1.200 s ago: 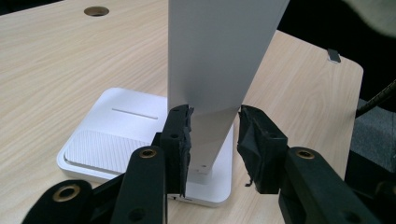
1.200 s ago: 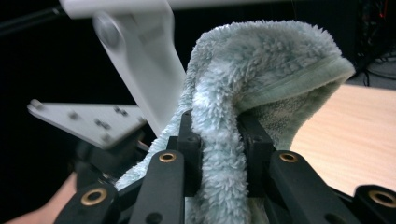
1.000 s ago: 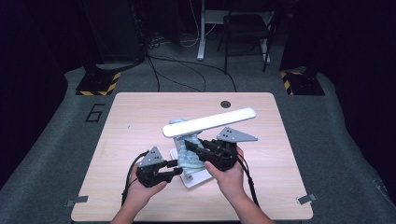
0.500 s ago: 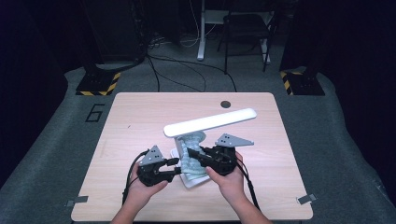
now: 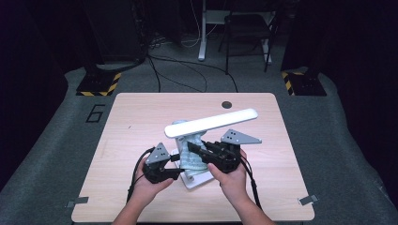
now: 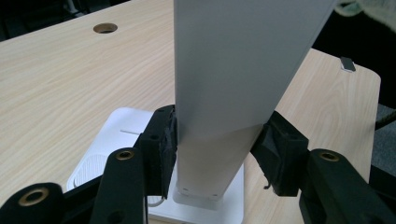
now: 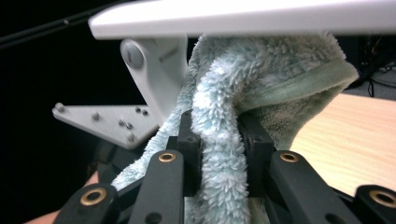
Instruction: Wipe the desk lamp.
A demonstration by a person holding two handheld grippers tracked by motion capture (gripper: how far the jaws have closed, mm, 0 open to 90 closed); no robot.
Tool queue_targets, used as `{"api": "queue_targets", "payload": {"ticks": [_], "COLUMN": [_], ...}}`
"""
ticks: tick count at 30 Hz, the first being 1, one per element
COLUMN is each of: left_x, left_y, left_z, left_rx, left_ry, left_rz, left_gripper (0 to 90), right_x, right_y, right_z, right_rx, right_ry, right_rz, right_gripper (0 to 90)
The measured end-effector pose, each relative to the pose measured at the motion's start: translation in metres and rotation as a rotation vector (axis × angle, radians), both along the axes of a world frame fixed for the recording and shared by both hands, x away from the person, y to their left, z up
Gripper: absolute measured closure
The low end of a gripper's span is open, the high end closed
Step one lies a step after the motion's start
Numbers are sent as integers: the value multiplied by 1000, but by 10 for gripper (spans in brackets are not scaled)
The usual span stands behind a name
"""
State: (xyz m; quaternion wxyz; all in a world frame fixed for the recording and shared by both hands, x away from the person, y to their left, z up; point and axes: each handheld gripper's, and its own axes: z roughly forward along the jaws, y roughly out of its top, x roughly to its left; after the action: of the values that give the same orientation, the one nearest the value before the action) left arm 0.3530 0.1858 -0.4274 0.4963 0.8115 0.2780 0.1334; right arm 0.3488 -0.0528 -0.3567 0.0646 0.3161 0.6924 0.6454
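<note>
The left gripper (image 6: 219, 158) has just been opening; its fingers (image 6: 161, 154) stand partly apart around the white lamp post (image 6: 224, 93), close beside it. The right gripper (image 7: 219, 154) has its fingers (image 7: 189, 149) clamped on a fluffy blue-green cloth (image 7: 219, 126) draped beneath the lamp head (image 7: 243, 18).

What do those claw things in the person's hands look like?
Both the left gripper and the right gripper are black, each with two chunky jaws, brass-ringed holes, a grey three-cornered plate on top and a black cable trailing back. No sleeves cover the forearms.
</note>
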Motion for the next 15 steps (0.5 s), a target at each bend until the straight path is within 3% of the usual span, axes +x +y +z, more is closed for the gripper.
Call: {"api": "queue_targets", "payload": {"ticks": [1, 3, 9, 15], "left_x": [0, 0, 0, 1], "left_y": [1, 0, 0, 1], "left_z": [0, -1, -1, 0], "left_rx": [-4, -6, -1, 14], "left_ry": [10, -9, -26, -16], "left_rz": [-11, -11, -9, -27], "left_gripper": [515, 520, 524, 526], "right_x": [0, 1, 0, 4], "right_y": [-1, -3, 1, 3], "right_z": [1, 8, 14, 6], "right_rx": [9, 57, 65, 58], "right_ry": [-10, -11, -27, 17], "right_rz": [6, 18, 19, 42], "right_gripper": [739, 740, 741, 745]}}
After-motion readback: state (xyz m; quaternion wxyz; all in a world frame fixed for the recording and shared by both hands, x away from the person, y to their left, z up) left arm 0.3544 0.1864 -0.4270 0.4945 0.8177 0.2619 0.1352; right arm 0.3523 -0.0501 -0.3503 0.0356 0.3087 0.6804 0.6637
